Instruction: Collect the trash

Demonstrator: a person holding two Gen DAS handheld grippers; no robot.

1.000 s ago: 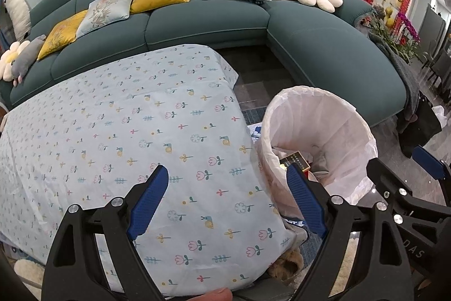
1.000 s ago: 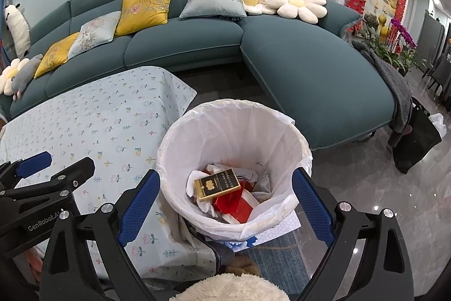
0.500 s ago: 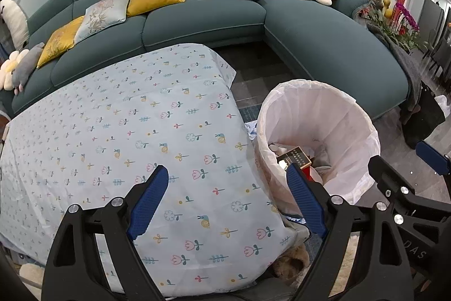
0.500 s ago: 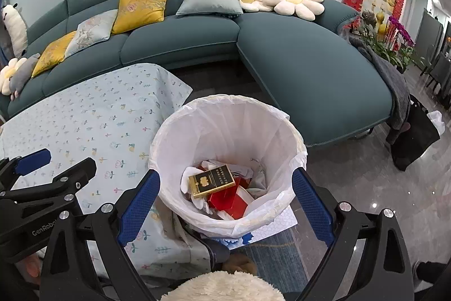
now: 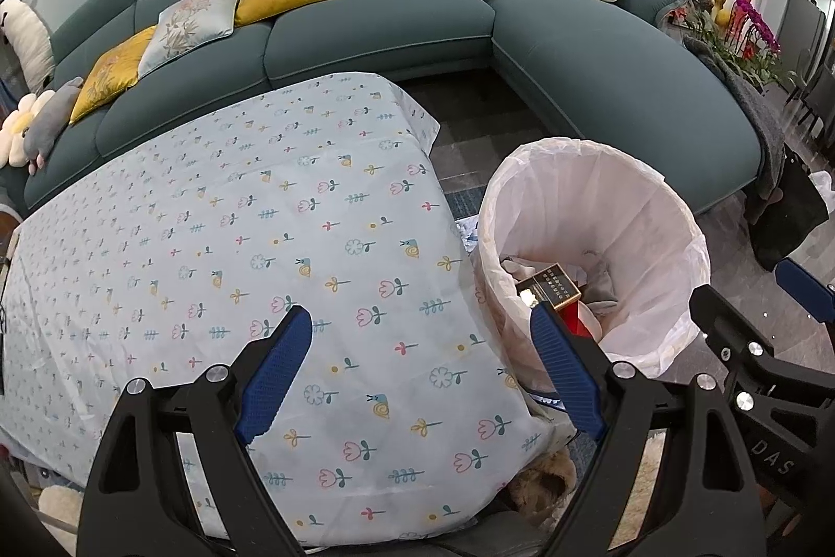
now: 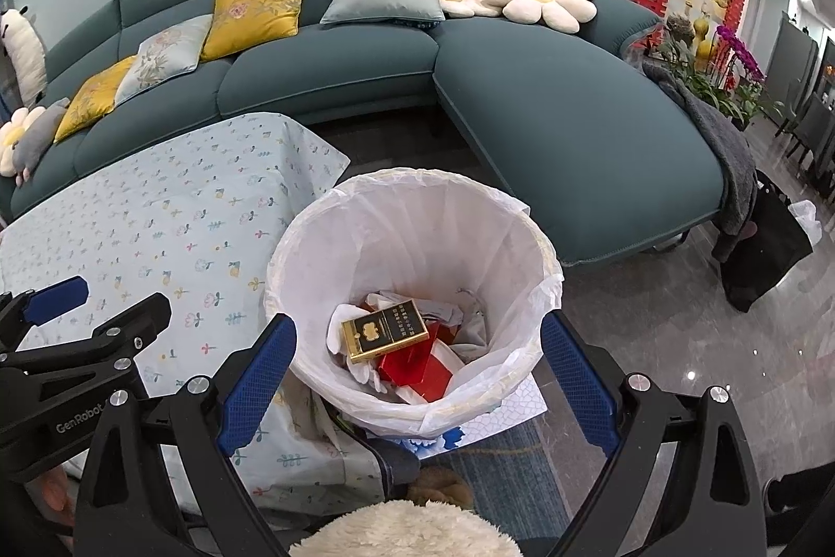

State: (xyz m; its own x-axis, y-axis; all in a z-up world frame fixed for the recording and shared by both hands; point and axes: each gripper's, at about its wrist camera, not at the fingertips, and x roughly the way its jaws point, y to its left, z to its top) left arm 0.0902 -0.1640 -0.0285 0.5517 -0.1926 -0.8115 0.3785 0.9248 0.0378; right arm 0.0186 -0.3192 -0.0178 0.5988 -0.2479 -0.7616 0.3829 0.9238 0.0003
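A trash bin with a white liner [image 6: 417, 212] stands on the floor beside the table; it also shows in the left wrist view [image 5: 589, 191]. Inside lie a black-and-gold cigarette box [image 6: 383, 330], red packaging [image 6: 412, 366] and crumpled white paper [image 6: 344, 322]. The box also shows in the left wrist view [image 5: 550, 285]. My right gripper [image 6: 417, 369] is open and empty above the bin. My left gripper [image 5: 420, 364] is open and empty above the table's right corner, next to the bin.
The table carries a light blue floral cloth [image 5: 235, 244]. A teal sectional sofa [image 6: 548, 97] with cushions curves behind the table and bin. A dark bag [image 6: 767, 244] and a grey blanket [image 6: 730, 160] are at the sofa's right end. A fluffy cream thing [image 6: 407, 531] lies below.
Both grippers have risen and pulled back slightly, so the bin and table look a little lower and farther. Both stay open and empty. The trash in the bin has not moved.
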